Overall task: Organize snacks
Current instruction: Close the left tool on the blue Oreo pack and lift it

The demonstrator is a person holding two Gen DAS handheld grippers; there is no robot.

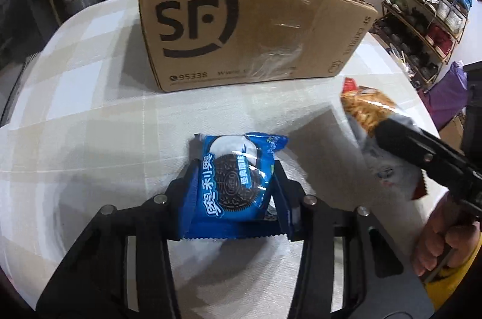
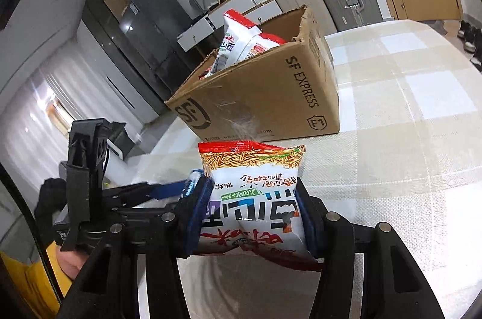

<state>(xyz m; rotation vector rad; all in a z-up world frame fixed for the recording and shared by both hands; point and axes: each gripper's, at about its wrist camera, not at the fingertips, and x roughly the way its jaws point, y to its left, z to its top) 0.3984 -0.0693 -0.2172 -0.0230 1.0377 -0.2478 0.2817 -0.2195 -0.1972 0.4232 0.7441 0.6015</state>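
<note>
Clamped in the left gripper, the Oreo pack is hovering above the tabletop; the right gripper is gripping a noodle snack bag. Both are likely heading into the already part-filled cardboard box.

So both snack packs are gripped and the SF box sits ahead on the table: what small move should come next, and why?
Probably carry one pack forward over the open cardboard box and release it. The left hand-held gripper is shut on the Oreo pack, and the right hand-held gripper is shut on the noodle snack bag. Both are short of the box, which already holds other snack bags.
</note>
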